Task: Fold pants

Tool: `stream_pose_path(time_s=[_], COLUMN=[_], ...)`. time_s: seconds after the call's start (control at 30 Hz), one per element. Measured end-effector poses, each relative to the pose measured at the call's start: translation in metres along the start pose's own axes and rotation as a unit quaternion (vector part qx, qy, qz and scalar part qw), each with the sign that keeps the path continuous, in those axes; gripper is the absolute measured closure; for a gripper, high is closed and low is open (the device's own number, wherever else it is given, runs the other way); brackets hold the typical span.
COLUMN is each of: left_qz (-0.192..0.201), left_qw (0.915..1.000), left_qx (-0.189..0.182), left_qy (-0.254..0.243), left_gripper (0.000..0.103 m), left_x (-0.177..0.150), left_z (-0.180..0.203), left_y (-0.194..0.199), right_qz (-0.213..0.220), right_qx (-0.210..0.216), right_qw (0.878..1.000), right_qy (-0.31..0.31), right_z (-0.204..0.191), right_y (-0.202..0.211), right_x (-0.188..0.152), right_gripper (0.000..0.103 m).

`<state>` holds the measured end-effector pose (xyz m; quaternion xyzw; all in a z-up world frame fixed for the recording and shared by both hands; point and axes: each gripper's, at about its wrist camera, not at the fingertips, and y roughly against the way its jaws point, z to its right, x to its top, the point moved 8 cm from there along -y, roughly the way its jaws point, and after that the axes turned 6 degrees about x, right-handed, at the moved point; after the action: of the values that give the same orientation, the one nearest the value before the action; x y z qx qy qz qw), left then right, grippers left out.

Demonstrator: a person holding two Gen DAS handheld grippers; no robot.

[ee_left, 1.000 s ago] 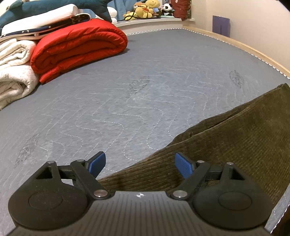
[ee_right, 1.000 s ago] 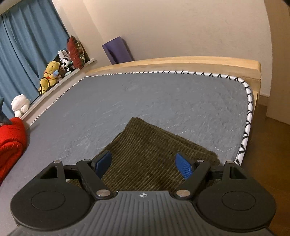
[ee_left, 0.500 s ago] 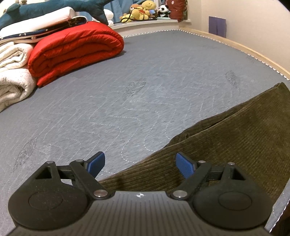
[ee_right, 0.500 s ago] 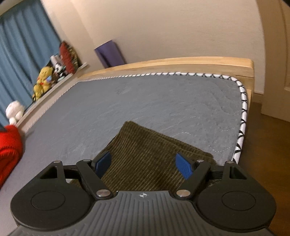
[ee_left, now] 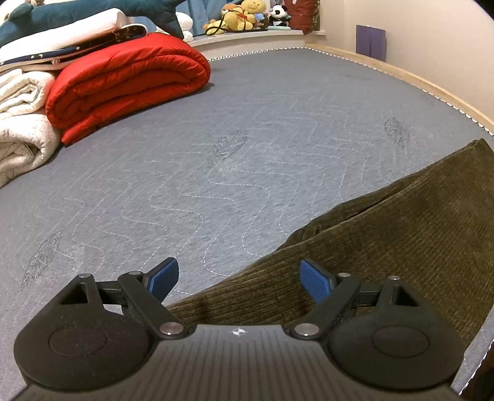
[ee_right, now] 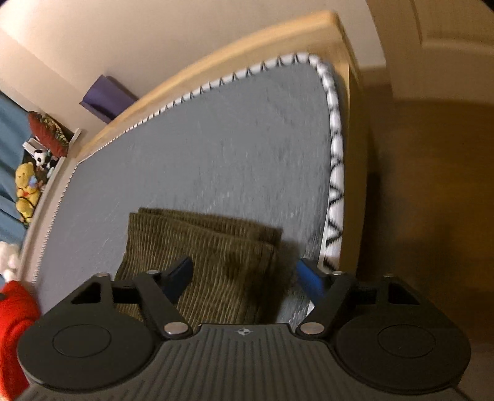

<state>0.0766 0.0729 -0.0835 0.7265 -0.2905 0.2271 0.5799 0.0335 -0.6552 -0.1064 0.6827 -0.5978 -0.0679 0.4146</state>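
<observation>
Olive-green corduroy pants (ee_left: 386, 234) lie flat on the grey mattress (ee_left: 216, 138), running from below my left gripper to the far right. My left gripper (ee_left: 239, 279) is open and empty, just above the pants' near edge. In the right wrist view the pants' leg ends (ee_right: 213, 246) lie stacked near the mattress corner. My right gripper (ee_right: 244, 276) is open and empty above them, its right finger over the mattress edge.
A folded red quilt (ee_left: 123, 83) and white blankets (ee_left: 21, 123) are piled at the far left. Stuffed toys (ee_left: 244, 15) line the window ledge. The wooden bed frame (ee_right: 247, 64) and the floor (ee_right: 432, 200) lie past the mattress edge.
My right gripper has tilted and swung right toward the mattress corner; its view is blurred. My left gripper has barely moved. Both stay open.
</observation>
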Motion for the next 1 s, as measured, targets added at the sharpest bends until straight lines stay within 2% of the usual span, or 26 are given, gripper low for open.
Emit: stream_pose_path(time_s=[0.03,0.07,0.23,0.3,0.33,0.43,0.57,0.67,0.73,0.8,0.87,0.9,0.93,1.0], left_qz=[0.001,0.001,0.005,0.006,0.006,0.007,0.008,0.006,0.003,0.0,-0.003,-0.005,-0.007,-0.011], left_qw=[1.0,1.0,1.0,1.0,1.0,1.0,0.9999,0.9999,0.9999,0.9997,0.9994,0.9992,0.9991,0.9988], left_qx=[-0.001,-0.002,-0.004,-0.003,-0.003,-0.001,0.003,0.008,0.013,0.018,0.023,0.025,0.027,0.031], left_qy=[0.0,0.0,-0.002,-0.002,-0.001,0.001,0.005,0.006,0.01,0.017,0.026,0.03,0.032,0.037], left_gripper=[0.013,0.013,0.013,0.013,0.013,0.013,0.013,0.013,0.013,0.013,0.013,0.013,0.013,0.013], left_x=[0.0,0.0,0.002,0.002,0.002,0.001,0.0,-0.002,-0.003,-0.004,-0.005,-0.006,-0.006,-0.008], left_z=[0.001,0.001,0.003,0.003,0.003,0.0,-0.005,-0.01,-0.015,-0.022,-0.03,-0.033,-0.036,-0.041], left_y=[0.0,0.001,0.003,0.003,0.003,0.004,0.005,0.005,0.003,0.001,-0.001,-0.003,-0.004,-0.007], right_qz=[-0.007,-0.013,-0.005,-0.003,-0.004,0.005,0.055,0.093,0.111,0.123,0.112,0.096,0.075,0.01], right_qx=[0.006,0.01,0.036,0.043,0.043,0.049,0.059,0.096,0.133,0.185,0.25,0.285,0.317,0.359], right_qw=[1.0,1.0,0.999,0.999,0.998,0.997,0.996,0.984,0.962,0.92,0.859,0.823,0.784,0.719], right_qy=[-0.005,-0.01,-0.02,-0.033,-0.038,-0.055,0.022,0.118,0.213,0.323,0.433,0.482,0.529,0.595], right_z=[0.002,0.004,0.006,0.01,0.012,0.013,-0.035,-0.1,-0.158,-0.217,-0.265,-0.282,-0.294,-0.3], right_y=[-0.003,-0.007,-0.011,-0.013,-0.014,-0.011,0.018,0.053,0.081,0.11,0.138,0.149,0.159,0.166], right_x=[-0.002,-0.004,-0.001,0.001,0.001,0.0,-0.003,-0.023,-0.055,-0.108,-0.182,-0.225,-0.27,-0.348], right_gripper=[0.054,0.055,0.056,0.067,0.081,0.085,0.087,0.088,0.088,0.088,0.088,0.088,0.088,0.088])
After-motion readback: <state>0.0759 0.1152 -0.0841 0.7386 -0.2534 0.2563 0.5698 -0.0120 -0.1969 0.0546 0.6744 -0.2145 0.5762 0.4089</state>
